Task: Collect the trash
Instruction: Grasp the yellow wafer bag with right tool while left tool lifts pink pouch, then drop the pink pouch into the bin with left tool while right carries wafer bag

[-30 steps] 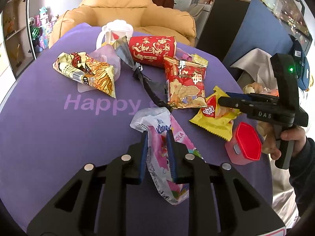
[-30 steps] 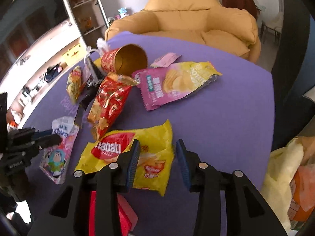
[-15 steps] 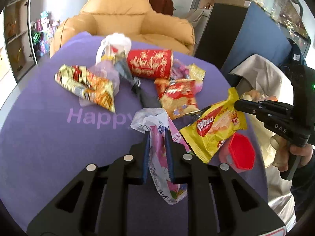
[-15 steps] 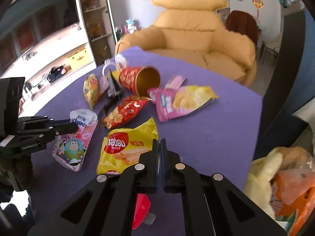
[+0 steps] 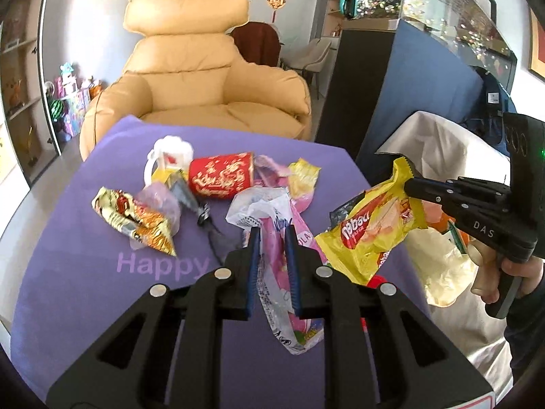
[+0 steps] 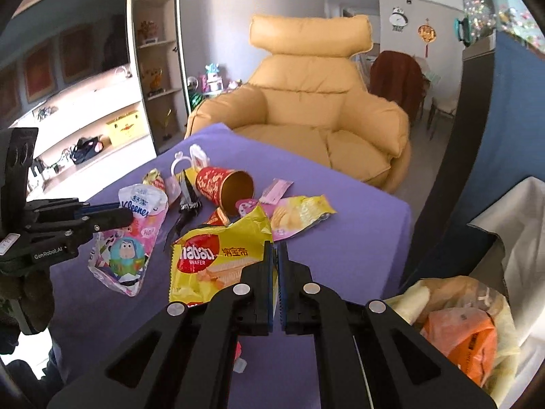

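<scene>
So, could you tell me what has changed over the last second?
The right gripper shut on the yellow wafer packet and lifted it off the purple table; the left gripper raised the pink tissue pack. The red cup stayed put.

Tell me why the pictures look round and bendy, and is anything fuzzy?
Both views come through fisheye lenses: black corners, and straight things bow near the rim, like the shelf post in the right wrist view. In the left wrist view the pink tissue pack between the fingers is smeared with blur. In the right wrist view the yellow wafer bag reads sharp, and daylight washes the white sheet pale.
</scene>
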The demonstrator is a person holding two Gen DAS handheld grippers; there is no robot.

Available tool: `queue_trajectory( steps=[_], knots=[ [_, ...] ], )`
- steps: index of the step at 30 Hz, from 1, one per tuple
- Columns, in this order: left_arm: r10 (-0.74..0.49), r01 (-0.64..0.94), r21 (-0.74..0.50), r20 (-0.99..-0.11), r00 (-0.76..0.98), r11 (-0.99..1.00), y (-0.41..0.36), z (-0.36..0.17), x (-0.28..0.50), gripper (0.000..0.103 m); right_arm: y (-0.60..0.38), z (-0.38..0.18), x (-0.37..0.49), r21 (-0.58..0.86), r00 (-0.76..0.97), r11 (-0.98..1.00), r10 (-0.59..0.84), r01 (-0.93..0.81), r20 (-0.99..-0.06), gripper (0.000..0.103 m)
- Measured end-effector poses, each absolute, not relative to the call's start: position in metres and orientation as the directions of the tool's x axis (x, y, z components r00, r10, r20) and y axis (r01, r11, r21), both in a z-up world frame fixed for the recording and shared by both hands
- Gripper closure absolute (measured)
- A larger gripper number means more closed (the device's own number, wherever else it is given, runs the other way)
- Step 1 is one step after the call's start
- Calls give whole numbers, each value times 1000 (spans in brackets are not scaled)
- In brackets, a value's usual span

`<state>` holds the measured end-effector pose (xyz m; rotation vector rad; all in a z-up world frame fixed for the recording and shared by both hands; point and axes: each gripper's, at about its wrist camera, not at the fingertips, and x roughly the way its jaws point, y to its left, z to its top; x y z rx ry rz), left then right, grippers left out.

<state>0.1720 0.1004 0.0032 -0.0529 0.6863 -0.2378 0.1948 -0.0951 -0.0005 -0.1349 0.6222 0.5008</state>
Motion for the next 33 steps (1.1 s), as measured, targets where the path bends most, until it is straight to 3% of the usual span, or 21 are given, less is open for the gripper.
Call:
queue_trajectory(
  steps=[19, 33],
  knots=[
    [-431, 397, -188, -558, 710, 898, -2, 29, 212, 88, -201, 28, 177, 1, 820, 952, 266, -307, -506, 98],
    [-634, 582, -333, -633, 445, 742, -154, -16, 259, 88, -358, 13, 174, -1, 853, 998, -50, 58, -520, 98]
  ],
)
